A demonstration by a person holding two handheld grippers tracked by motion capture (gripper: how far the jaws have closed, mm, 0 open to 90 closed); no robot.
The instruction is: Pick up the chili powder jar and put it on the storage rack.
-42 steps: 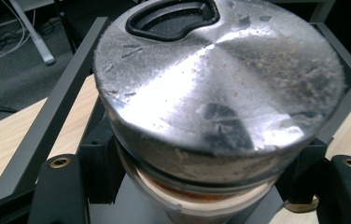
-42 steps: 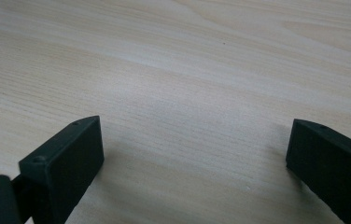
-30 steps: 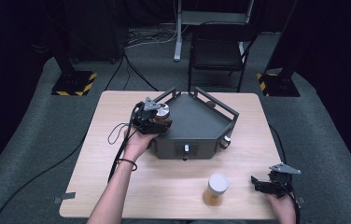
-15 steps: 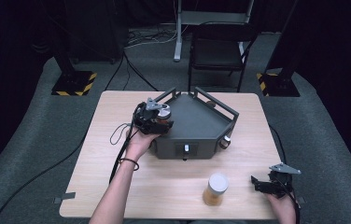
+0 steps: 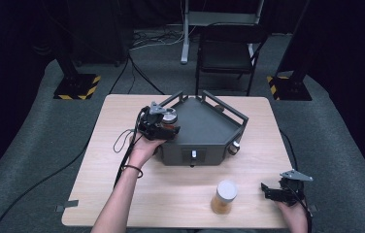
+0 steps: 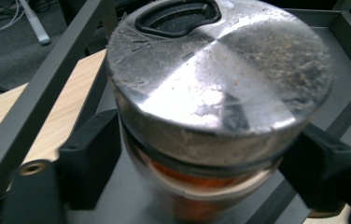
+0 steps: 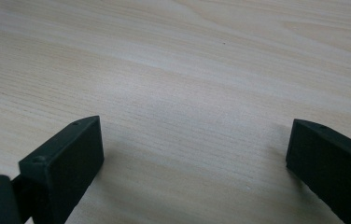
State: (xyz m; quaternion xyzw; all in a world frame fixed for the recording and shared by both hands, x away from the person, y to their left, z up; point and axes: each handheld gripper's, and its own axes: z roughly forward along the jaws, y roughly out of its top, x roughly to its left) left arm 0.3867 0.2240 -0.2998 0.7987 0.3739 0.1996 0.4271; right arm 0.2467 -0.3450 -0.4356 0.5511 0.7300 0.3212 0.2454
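Work in hand: setting a spice jar [image 6: 215,116] into the grey tray [image 5: 209,128] at the middle of the table [image 5: 98,194]
Left claw [image 5: 165,127]: it sits at the tray's left corner; its jaws have just been opening and now stand either side of the jar, pads drawn back from the glass, so the jar looks released rather than gripped
Jar: upright, silver lid on top, orange contents below; it stands inside the tray by the left rail, between the left claw's jaws
Key relation: the jar's long axis runs straight up, and the jaws flank it level from the side, so the left claw can likely back away along its own line, toward the person, without tipping it
Right claw [image 5: 273,192]: jaws spread wide with nothing between them, hovering low over bare wood at the table's near right corner
Second jar [image 5: 224,196]: upright with a white lid, on the table in front of the tray, just left of the right claw
Nearer hand: the right claw is far closer to this second jar than the left, so it is probably the one to fetch it
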